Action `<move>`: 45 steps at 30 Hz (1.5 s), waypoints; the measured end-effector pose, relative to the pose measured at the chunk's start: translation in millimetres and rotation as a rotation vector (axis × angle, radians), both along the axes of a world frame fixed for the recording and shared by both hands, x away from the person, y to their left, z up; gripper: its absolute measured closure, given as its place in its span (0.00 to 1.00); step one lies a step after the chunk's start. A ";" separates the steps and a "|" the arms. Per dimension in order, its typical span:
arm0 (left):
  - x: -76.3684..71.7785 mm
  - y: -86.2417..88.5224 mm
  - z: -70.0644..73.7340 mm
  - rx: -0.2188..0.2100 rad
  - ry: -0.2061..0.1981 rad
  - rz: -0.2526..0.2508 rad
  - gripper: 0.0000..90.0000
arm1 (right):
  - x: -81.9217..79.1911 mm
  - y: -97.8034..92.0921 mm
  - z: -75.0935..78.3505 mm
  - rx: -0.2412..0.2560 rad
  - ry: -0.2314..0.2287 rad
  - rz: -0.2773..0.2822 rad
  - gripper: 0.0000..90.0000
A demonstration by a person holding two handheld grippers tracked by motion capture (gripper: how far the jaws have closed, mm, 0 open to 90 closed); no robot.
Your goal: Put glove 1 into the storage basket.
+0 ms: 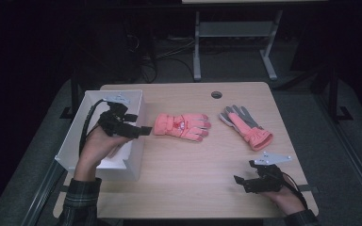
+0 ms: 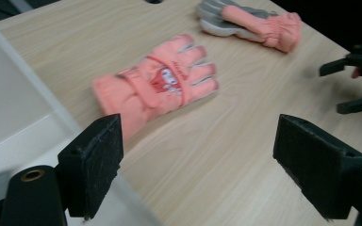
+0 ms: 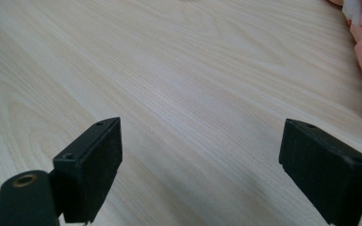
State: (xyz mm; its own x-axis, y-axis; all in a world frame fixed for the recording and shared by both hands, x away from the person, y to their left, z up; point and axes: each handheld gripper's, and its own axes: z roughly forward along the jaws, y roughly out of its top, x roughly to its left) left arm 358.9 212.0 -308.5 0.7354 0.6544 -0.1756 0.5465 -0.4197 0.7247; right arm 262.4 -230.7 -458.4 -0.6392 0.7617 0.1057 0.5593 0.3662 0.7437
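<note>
On the worktop [image 1: 184, 160], beside the box [image 1: 136, 101], lies the near glove [image 1: 183, 126], the other glove [image 1: 246, 126] well apart. Left tool [image 1: 143, 130] is spread wide, empty; right tool [image 1: 239, 181] likewise. Best ease the left forward and pinch the cuff squarely.

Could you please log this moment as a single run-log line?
left tongs: open, over white box rim, facing near glove | right tongs: open, empty, near table edge | far glove: untouched

Padded pink cloth gloves [image 1: 183, 125], pale matt wood-grain table [image 1: 193, 179], smooth white box [image 1: 75, 136], matt black jaws
</note>
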 end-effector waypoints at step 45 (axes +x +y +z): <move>-62.4 -96.0 -117.9 0.085 -0.101 -0.190 0.18 | 37.3 -10.3 39.0 0.051 -0.001 -0.002 0.81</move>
